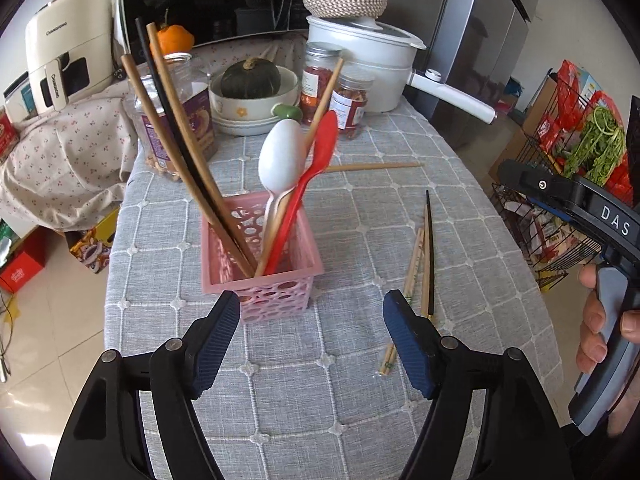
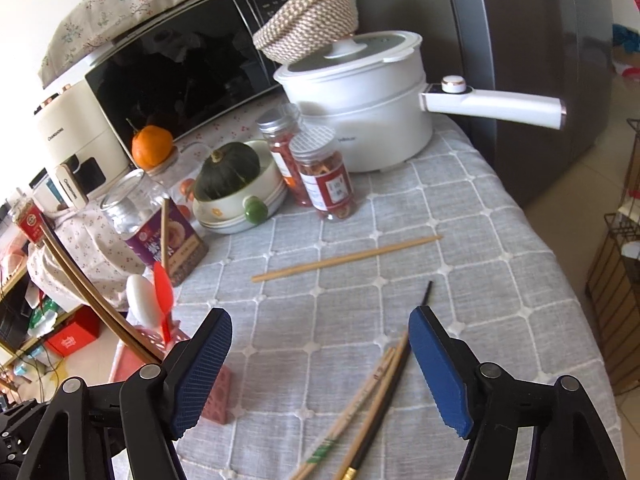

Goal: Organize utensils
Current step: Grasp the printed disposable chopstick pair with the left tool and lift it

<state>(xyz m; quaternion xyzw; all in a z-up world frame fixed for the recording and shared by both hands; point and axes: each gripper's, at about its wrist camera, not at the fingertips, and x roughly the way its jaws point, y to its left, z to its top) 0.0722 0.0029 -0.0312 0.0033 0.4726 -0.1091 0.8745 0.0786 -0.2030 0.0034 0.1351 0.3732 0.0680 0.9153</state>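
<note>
A pink perforated utensil basket (image 1: 262,280) stands on the grey tablecloth and holds brown and black chopsticks (image 1: 176,136), a white spoon (image 1: 280,160) and a red spoon (image 1: 312,184). My left gripper (image 1: 312,312) is open and empty just in front of the basket. Loose chopsticks (image 1: 426,256) lie to its right; a single wooden chopstick (image 1: 372,167) lies farther back. My right gripper (image 2: 320,344) is open and empty above the loose chopsticks (image 2: 372,392), with the single chopstick (image 2: 348,258) ahead and the basket (image 2: 218,396) at its left.
At the back stand a white electric pot (image 2: 360,120), two spice jars (image 2: 328,176), a bowl with a green squash (image 2: 232,176), a nut jar (image 1: 172,120), a microwave (image 2: 176,76). A wire rack with groceries (image 1: 568,168) stands right of the table.
</note>
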